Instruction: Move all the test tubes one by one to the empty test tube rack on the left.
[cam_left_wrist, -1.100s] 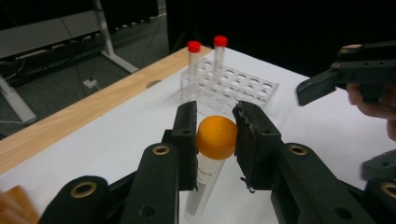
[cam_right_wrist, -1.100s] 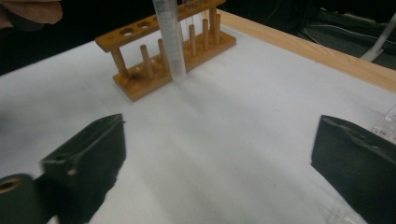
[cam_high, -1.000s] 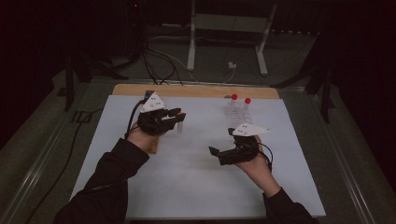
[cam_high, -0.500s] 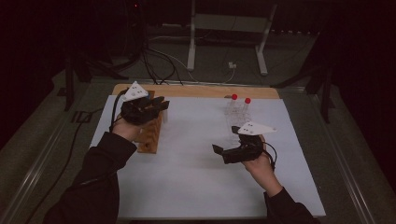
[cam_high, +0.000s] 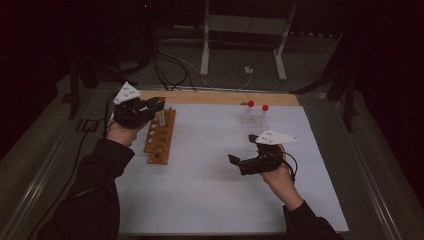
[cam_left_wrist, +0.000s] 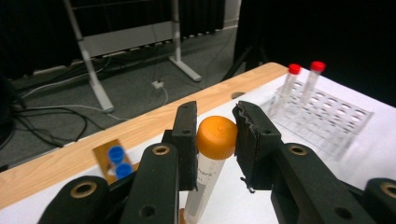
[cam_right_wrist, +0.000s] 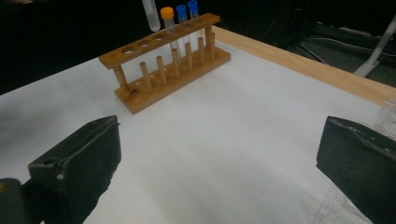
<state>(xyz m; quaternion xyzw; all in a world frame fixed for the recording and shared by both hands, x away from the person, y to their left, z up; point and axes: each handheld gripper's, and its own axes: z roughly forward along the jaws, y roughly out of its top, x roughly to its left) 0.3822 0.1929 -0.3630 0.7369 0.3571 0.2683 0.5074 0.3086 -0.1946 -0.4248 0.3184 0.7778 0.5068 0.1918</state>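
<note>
The orange-capped tube (cam_left_wrist: 212, 163) hangs upright over the far end of the wooden rack (cam_high: 161, 136), at the left side of the white table sheet (cam_high: 210, 200). It looks like a light, stiff plastic tube with a smooth wall, so I would expect it to slip or swing if pinched loosely. The best hold is just under the cap, where the wider cap acts as a stop. That is where the left gripper (cam_left_wrist: 214, 140) has it: the jaws are closed in on the tube, pads pressing either side at the cap and the top of the body. In the right gripper view another orange-capped tube (cam_right_wrist: 169, 23) and two blue-capped ones (cam_right_wrist: 187, 16) already stand in the rack, with empty holes nearer. Across the sheet, the right gripper (cam_high: 235, 161) hovers low with its jaws spread wide, holding nothing. Behind it stands a clear plastic rack (cam_high: 252, 131) with two red-capped tubes (cam_high: 257, 114).
</note>
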